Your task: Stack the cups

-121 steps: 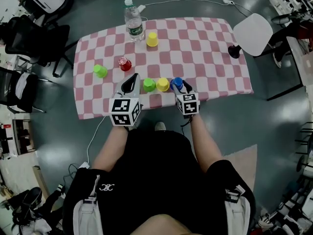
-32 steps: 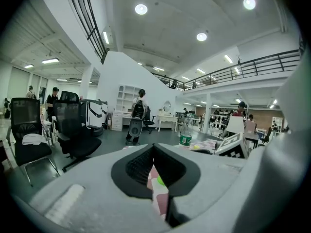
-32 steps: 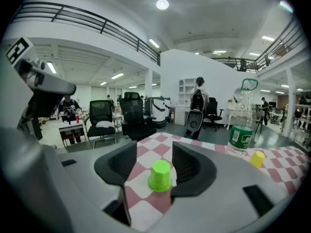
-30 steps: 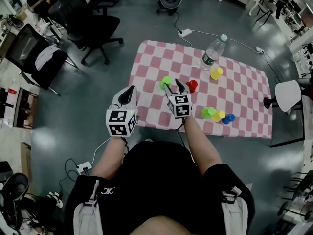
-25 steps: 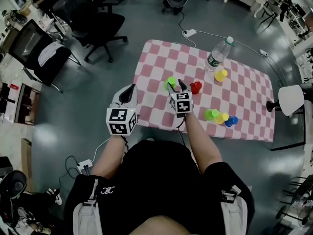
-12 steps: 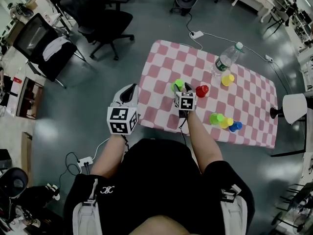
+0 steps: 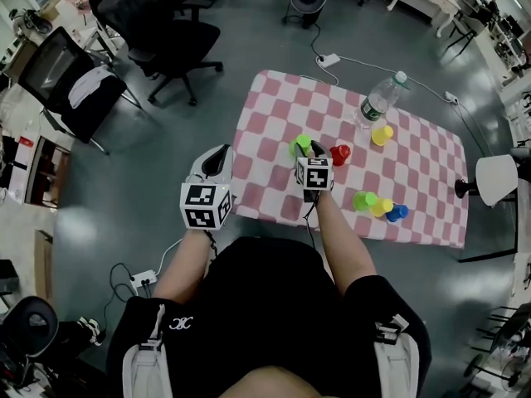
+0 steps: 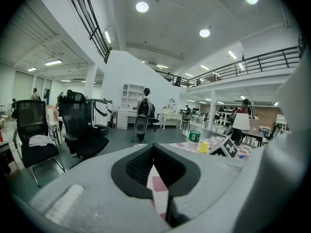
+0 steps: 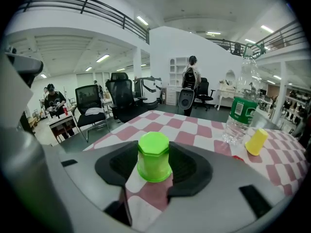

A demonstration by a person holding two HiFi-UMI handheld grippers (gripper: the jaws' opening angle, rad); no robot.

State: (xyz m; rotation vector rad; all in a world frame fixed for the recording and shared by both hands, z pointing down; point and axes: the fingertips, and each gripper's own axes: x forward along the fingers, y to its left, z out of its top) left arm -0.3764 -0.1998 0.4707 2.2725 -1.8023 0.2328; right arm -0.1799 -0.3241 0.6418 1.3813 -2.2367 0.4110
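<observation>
Your right hand-held gripper (image 7: pixel 308 149), jaws just closing, now presses both sides of the upturned green cup (image 9: pixel 154 155) toward the bench's (image 7: pixel 265 123) left end, the left hand-held gripper (image 7: pixel 218 157) pinched shut and empty; the cup looks like light, thin, slippery plastic, so grip it gently at mid-wall.

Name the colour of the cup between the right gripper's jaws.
The cup is green; right gripper view.

Black top (image 7: pixel 274 305), white-strapped shorts (image 7: pixel 149 356); grey left tongs (image 7: pixel 220 149), right tongs (image 7: pixel 309 148).
</observation>
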